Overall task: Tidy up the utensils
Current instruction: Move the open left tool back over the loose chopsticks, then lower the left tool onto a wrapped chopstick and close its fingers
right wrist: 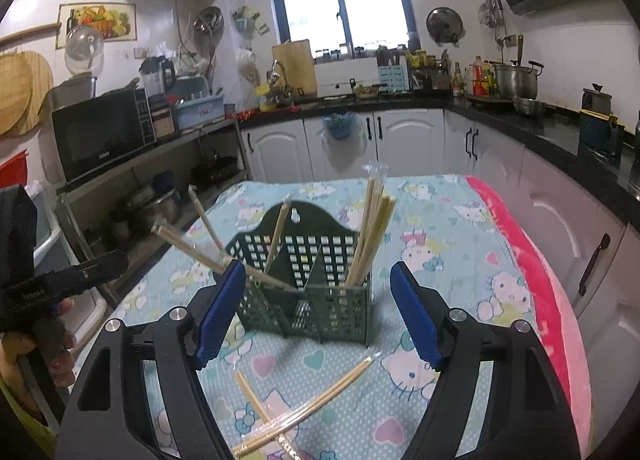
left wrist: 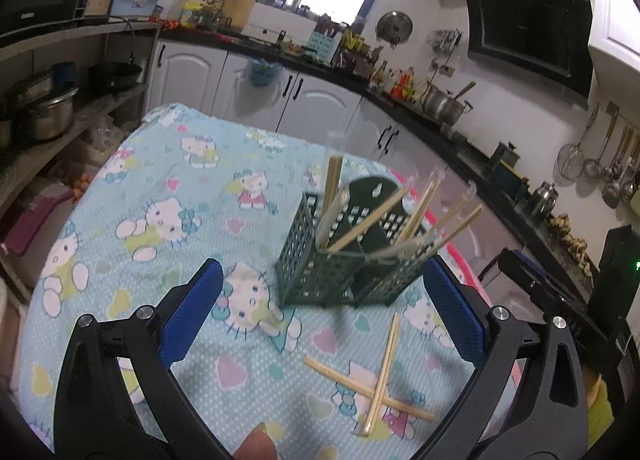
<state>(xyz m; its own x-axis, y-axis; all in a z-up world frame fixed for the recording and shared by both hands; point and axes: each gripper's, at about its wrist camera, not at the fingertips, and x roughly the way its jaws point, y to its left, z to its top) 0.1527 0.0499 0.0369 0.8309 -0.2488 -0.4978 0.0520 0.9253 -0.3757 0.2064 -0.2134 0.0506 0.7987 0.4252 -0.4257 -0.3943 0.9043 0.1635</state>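
A dark green perforated utensil holder [left wrist: 344, 260] [right wrist: 308, 292] stands on the cartoon-print tablecloth [left wrist: 168, 188] [right wrist: 440, 228], with several wrapped chopsticks [left wrist: 370, 226] [right wrist: 370, 236] leaning out of it. Two wrapped chopstick pairs [left wrist: 378, 384] [right wrist: 304, 412] lie crossed on the cloth in front of the holder. My left gripper [left wrist: 320, 284] is open and empty, hovering above the cloth just before the holder. My right gripper [right wrist: 318, 292] is open and empty, facing the holder from the other side, above the crossed chopsticks.
A pink towel [right wrist: 540, 284] runs along the table's right edge. White cabinets and a black counter [right wrist: 400, 104] with pots and bottles ring the table. A shelf with a microwave [right wrist: 104, 132] and pots stands to the left. The other hand's gripper handle [right wrist: 52, 284] shows at left.
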